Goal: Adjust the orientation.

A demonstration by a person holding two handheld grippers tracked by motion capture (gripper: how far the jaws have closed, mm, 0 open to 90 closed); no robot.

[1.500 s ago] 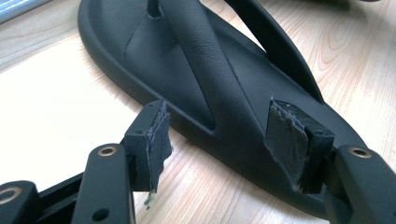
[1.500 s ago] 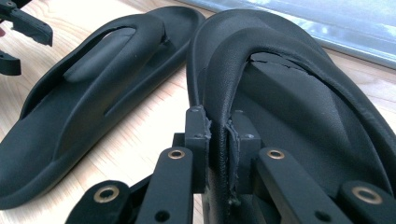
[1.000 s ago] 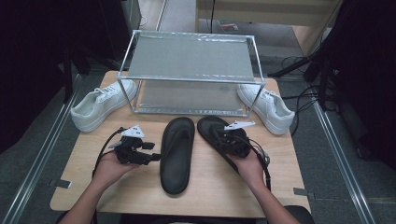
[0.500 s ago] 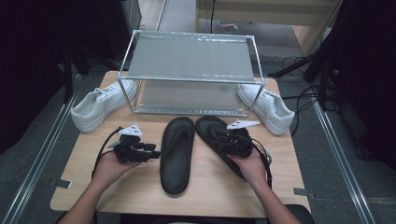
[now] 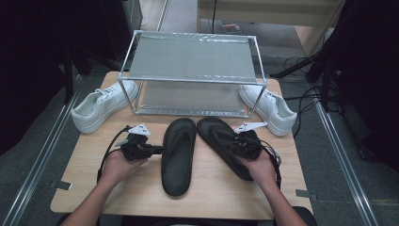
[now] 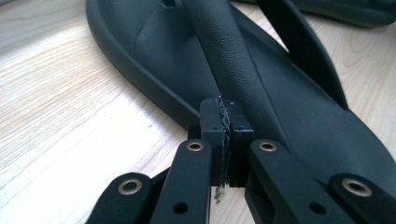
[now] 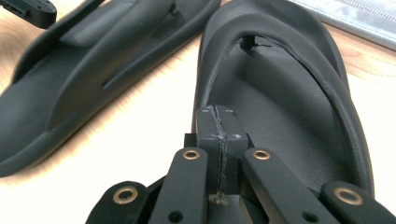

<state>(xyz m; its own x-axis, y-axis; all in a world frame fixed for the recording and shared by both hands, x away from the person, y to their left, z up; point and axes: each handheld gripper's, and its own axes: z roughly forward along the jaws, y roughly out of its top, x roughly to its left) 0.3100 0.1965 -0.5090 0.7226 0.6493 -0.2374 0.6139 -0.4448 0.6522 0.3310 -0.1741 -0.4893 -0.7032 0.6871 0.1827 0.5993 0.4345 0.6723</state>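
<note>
Two black flip-flops lie side by side on the wooden table (image 5: 84, 188), between its middle and its near edge, and each gripper has just been closing, with nothing seen between the pads. The left gripper (image 6: 226, 122) is shut, its pads pressed flat together at the outer rim of the left flip-flop (image 5: 179, 155), just under the near strap (image 6: 233, 65); no strap or sole is caught between them. The right gripper (image 7: 219, 126) is likewise shut on nothing, its tip poised over the heel part of the right flip-flop (image 7: 289, 93), beside the strap (image 7: 348, 121). Judging from this, a grasp is being prepared, so the jaws would have to be opened again and set astride a strap or the sole's rim before being closed; the strap is soft and rounded and should be taken squarely, lest it slip out. The pair lie close together, so each should be lifted straight up to avoid nudging the other. Behind them, a metal shelf rack (image 5: 193, 80) stands toward the far edge, and a white sneaker (image 5: 101, 106) lies at the left edge, another white sneaker (image 5: 270, 108) at the right; the rack's front posts and lower shelf would have to be cleared if the flip-flops are meant for it.
</note>
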